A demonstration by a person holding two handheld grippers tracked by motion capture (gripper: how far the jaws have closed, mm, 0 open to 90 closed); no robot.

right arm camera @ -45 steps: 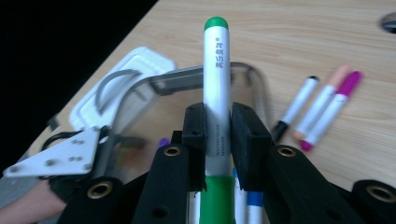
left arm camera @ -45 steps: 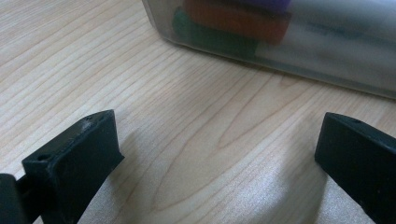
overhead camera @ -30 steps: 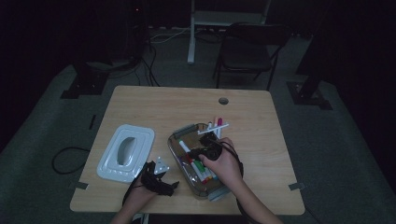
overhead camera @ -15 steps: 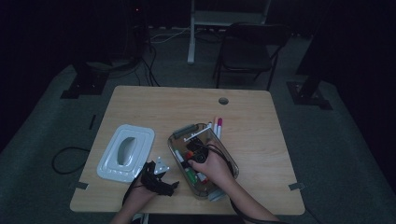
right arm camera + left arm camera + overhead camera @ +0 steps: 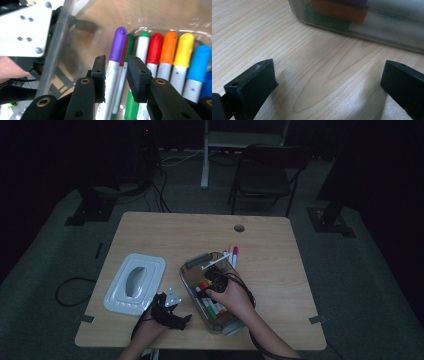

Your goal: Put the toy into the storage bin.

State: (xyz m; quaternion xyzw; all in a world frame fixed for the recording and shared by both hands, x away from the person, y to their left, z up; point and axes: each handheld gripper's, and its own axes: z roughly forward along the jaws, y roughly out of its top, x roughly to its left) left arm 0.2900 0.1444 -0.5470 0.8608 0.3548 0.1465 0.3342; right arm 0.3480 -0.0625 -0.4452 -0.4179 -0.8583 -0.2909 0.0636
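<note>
In the clear box [image 5: 62, 37], unlabeled purple marker [image 5: 115, 62].

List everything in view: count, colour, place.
Wooden table: one, light brown, centre.
Clear plastic box: one, transparent, on the table.
Flat plastic lid: one, white, left of the box.
Capped markers: several; red, orange, yellow, blue, green; inside the box.
Purple-capped marker: one, in the box.
Pink-capped marker: one, by the box's far end.
Folding chair: one, black, beyond the table.
Left claw: open, over bare table beside the box.
Right claw: in the box, jaws just been opening, purple-capped marker between them.
</note>
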